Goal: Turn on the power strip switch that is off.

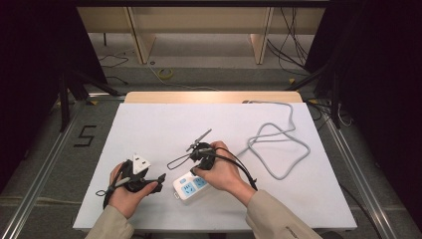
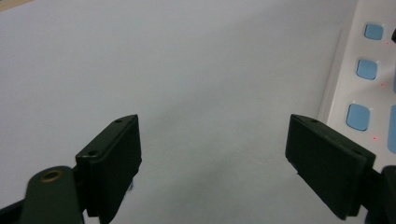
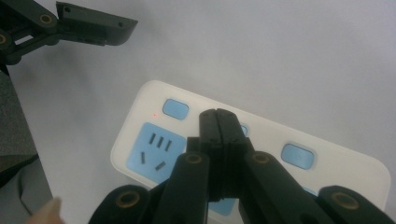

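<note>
A white power strip [image 1: 191, 186] with blue sockets and blue buttons lies near the table's front edge, also seen in the right gripper view [image 3: 327, 163] and the left gripper view [image 2: 369, 93]. My right gripper [image 3: 219, 115] is shut with nothing between its jaws. Its tips point down over the strip's middle button, which they mostly hide; I cannot tell whether they touch it. The right hand [image 1: 221, 172] holds it above the strip. My left gripper [image 2: 215, 126] is open and empty, low over the bare table just left of the strip [image 1: 158, 180].
The strip's grey cable [image 1: 278, 144] loops across the right half of the white table [image 1: 149, 124] to its far edge. One jaw of the left gripper [image 3: 93, 21] shows beyond the strip's end. A small red light [image 3: 154, 115] glows beside a button.
</note>
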`<state>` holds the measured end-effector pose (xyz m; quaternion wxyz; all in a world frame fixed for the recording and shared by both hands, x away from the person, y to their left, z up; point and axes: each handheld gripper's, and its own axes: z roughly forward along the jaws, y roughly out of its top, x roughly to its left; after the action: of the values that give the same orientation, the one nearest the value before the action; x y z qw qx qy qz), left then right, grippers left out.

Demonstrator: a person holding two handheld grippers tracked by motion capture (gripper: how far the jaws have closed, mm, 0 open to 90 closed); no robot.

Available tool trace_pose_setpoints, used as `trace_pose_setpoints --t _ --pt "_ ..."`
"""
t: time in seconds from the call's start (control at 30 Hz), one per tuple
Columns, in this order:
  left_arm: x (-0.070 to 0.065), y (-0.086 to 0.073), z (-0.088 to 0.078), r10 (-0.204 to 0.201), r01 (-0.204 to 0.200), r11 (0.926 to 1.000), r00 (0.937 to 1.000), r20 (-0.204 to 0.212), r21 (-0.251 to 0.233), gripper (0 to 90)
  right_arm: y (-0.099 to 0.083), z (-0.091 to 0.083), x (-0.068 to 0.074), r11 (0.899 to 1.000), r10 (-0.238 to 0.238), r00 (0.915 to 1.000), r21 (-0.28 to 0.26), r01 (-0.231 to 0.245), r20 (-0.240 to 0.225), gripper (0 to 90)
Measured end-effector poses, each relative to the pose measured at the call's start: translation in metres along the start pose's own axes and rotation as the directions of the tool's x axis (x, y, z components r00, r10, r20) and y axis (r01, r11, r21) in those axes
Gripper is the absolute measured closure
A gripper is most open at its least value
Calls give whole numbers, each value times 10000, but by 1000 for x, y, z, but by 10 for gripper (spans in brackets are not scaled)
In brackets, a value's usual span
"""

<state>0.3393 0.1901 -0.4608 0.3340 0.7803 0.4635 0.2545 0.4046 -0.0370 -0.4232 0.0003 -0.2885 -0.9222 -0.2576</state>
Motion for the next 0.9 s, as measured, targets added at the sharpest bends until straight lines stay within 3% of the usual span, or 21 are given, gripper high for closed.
trace_pose_setpoints --t 0.9 --pt "-1 0 0 -8 8 10000 10000 -23 -25 181 -37 -30 -27 9982 431 9984 -429 -416 353 900"
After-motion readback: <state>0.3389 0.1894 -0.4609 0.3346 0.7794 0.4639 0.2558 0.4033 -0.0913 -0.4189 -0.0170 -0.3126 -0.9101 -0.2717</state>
